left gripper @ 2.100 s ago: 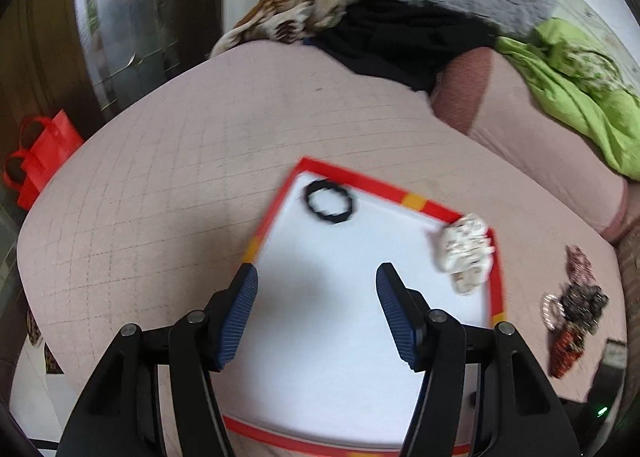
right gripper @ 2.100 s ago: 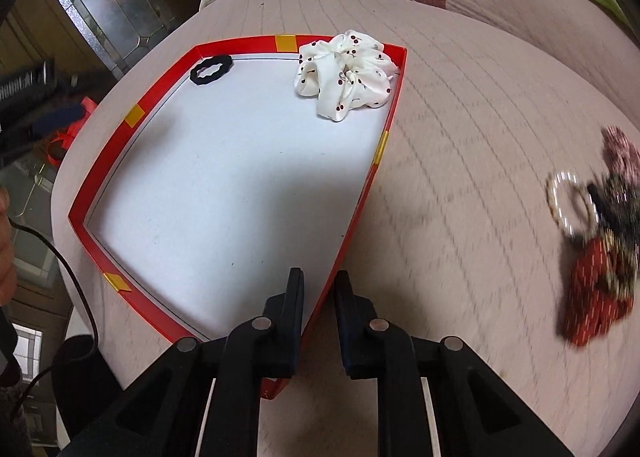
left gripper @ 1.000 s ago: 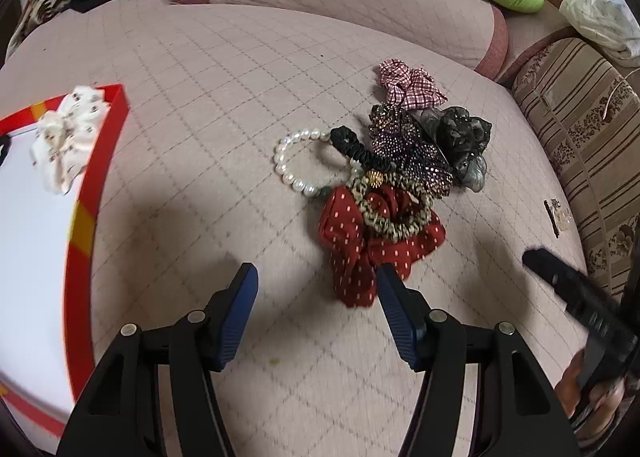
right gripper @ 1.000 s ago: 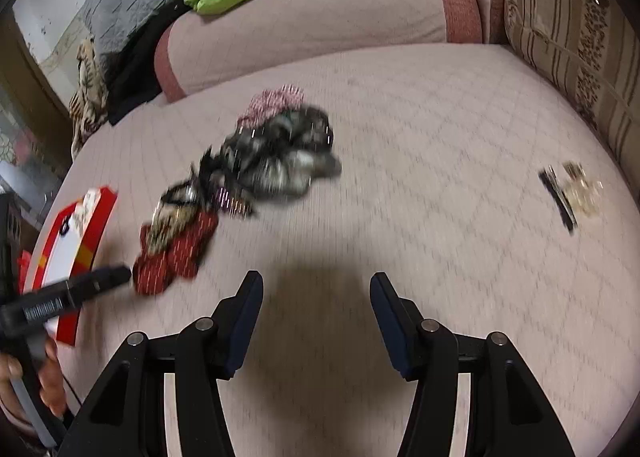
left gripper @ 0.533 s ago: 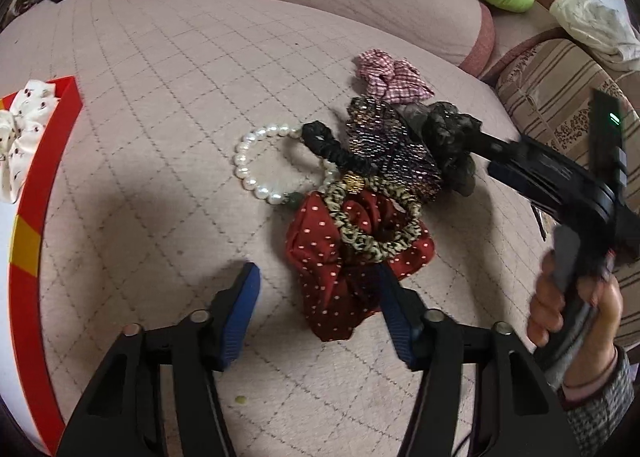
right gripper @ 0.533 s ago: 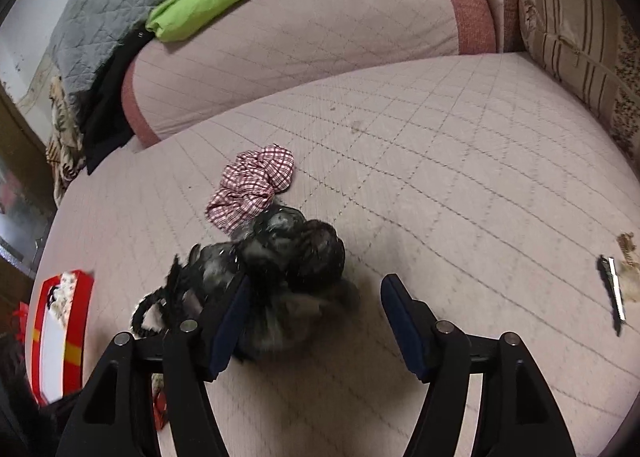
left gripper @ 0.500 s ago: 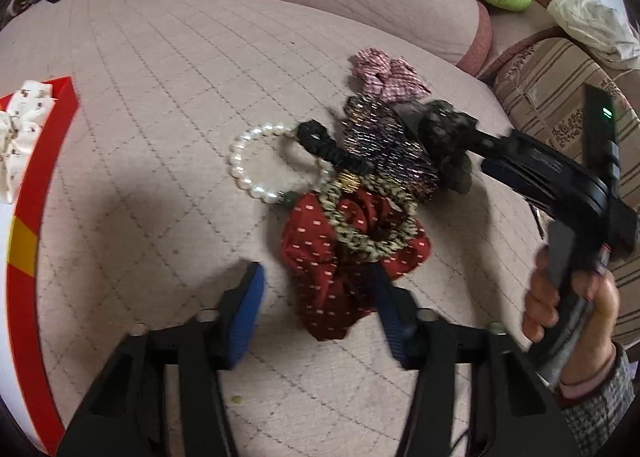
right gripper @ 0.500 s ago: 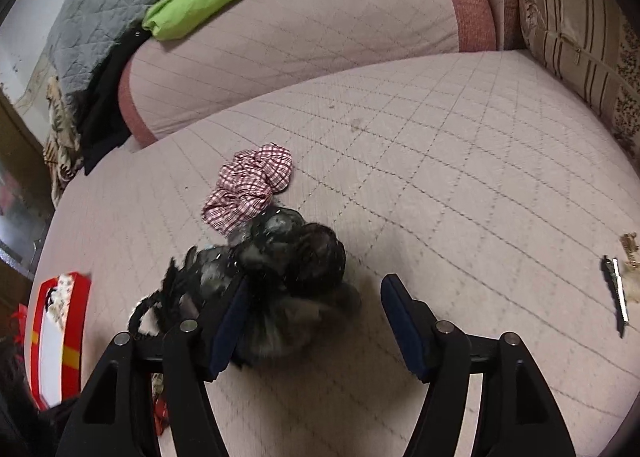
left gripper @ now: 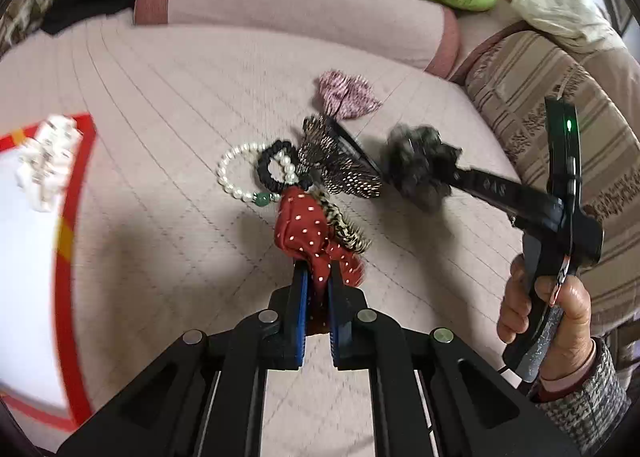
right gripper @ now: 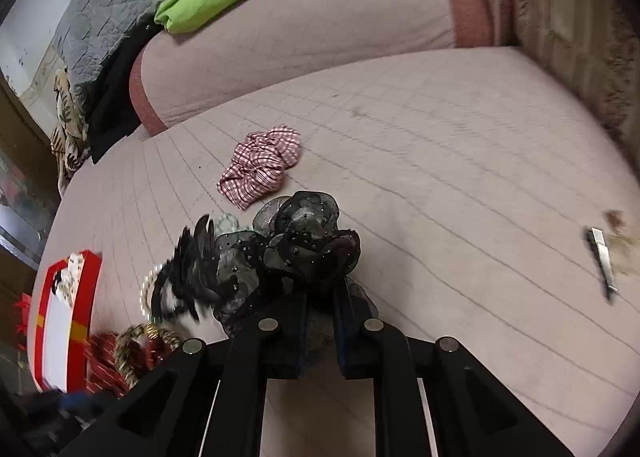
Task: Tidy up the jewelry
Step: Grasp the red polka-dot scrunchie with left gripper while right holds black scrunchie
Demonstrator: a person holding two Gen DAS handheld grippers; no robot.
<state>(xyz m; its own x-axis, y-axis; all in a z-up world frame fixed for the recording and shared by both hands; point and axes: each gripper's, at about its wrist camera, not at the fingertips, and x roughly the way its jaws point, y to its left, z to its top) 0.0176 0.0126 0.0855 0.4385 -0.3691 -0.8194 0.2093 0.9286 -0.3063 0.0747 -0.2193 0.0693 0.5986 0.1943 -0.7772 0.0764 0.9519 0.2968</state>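
Two claws, two scrunchies pinched on the sofa seat.

My left claw (left gripper: 318, 277) clamps the red dotted scrunchie (left gripper: 306, 225); my right claw (right gripper: 320, 297) clamps the black sheer one (right gripper: 308, 243). I should lift slowly, shaking free the pearl bracelet (left gripper: 240, 173), then carry toward the red-edged tray (left gripper: 68, 225).

Both grippers have closed: left gripper (left gripper: 318, 281) on the red scrunchie (left gripper: 306, 227), right gripper (right gripper: 320, 293) seemingly on the black scrunchie (right gripper: 308, 241).
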